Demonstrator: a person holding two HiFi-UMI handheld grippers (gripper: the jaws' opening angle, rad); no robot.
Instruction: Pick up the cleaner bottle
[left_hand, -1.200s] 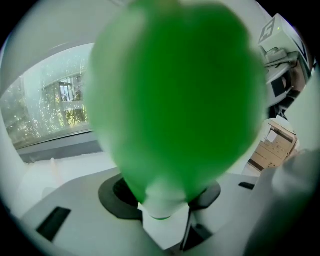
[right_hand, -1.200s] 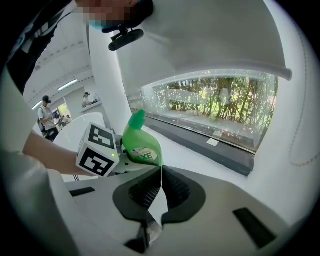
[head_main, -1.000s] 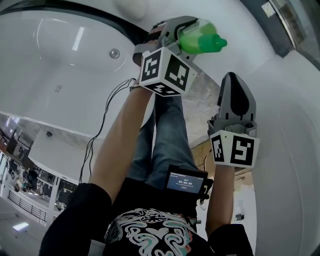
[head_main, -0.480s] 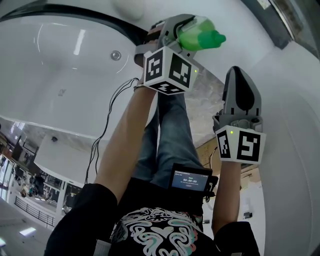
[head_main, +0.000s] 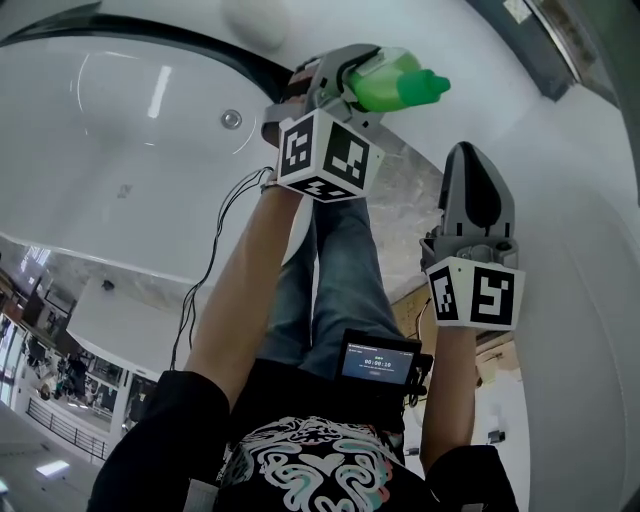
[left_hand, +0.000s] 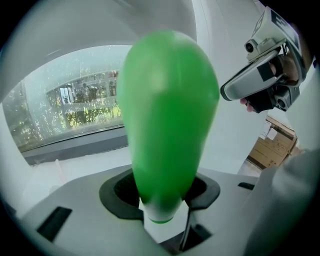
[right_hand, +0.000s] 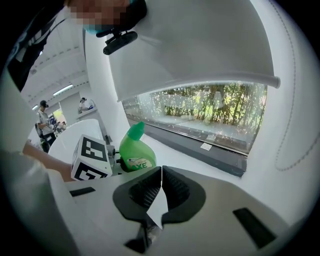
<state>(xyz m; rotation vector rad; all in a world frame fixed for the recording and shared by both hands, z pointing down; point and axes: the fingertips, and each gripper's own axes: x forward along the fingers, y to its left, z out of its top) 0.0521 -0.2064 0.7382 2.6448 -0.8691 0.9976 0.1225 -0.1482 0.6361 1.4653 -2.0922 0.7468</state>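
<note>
Firmly clamped, the left gripper squeezes the green cleaner bottle between its two jaws, nozzle pointing away, close to the dark rim of a white bathtub. The right gripper, jaws pressed together on nothing, hovers beside it, apart from the bottle, with a long window beyond.
</note>
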